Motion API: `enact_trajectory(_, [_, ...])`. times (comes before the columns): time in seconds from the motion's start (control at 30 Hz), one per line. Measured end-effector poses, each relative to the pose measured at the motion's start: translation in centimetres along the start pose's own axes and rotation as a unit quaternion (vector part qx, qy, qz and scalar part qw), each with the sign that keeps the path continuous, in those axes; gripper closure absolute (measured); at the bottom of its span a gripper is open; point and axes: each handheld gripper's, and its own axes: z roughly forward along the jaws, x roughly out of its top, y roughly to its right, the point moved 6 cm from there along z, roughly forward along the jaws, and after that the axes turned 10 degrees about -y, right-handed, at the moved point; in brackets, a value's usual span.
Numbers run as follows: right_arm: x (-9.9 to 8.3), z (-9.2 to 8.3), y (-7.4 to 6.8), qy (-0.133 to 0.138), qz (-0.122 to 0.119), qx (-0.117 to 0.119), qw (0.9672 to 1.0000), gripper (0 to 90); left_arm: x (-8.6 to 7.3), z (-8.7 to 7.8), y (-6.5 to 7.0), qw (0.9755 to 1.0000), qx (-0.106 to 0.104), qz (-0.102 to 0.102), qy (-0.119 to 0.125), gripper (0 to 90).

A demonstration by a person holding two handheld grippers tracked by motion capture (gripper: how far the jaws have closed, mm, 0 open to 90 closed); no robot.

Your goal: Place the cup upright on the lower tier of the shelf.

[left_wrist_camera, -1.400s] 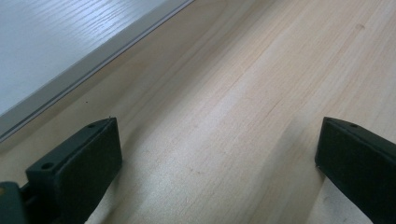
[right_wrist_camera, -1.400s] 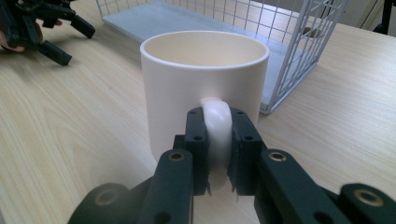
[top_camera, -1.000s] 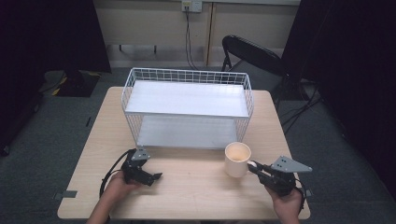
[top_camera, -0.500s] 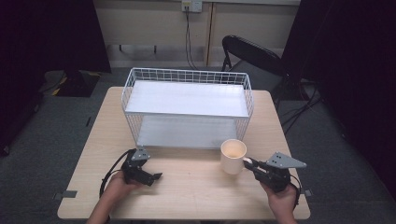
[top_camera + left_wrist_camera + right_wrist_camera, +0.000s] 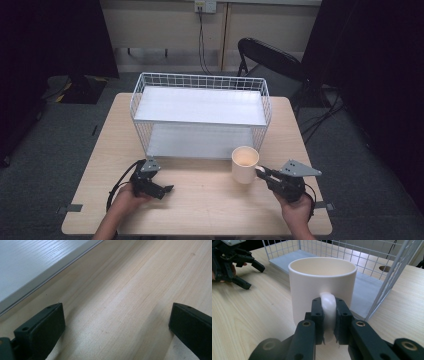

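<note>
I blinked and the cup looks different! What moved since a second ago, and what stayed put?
The cream mug moved a little toward the wire rack, carried by the right gripper, whose jaws stay clamped on its handle. It looks slightly lifted off the table, though that is hard to tell. The left gripper stayed open in the same spot, and the rack did not move.

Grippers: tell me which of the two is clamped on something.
The right gripper: it is shut on the handle of the cream mug. The left gripper rests open on the table, holding nothing.
</note>
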Motion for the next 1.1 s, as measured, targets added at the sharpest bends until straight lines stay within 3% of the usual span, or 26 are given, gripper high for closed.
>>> enact_trajectory(1.1, [2.0, 2.5, -0.8, 0.005, -0.001, 0.003, 1.0000, 80.2, 0.0, 0.0, 0.0, 1.0000, 0.000, 0.000, 0.000, 0.0])
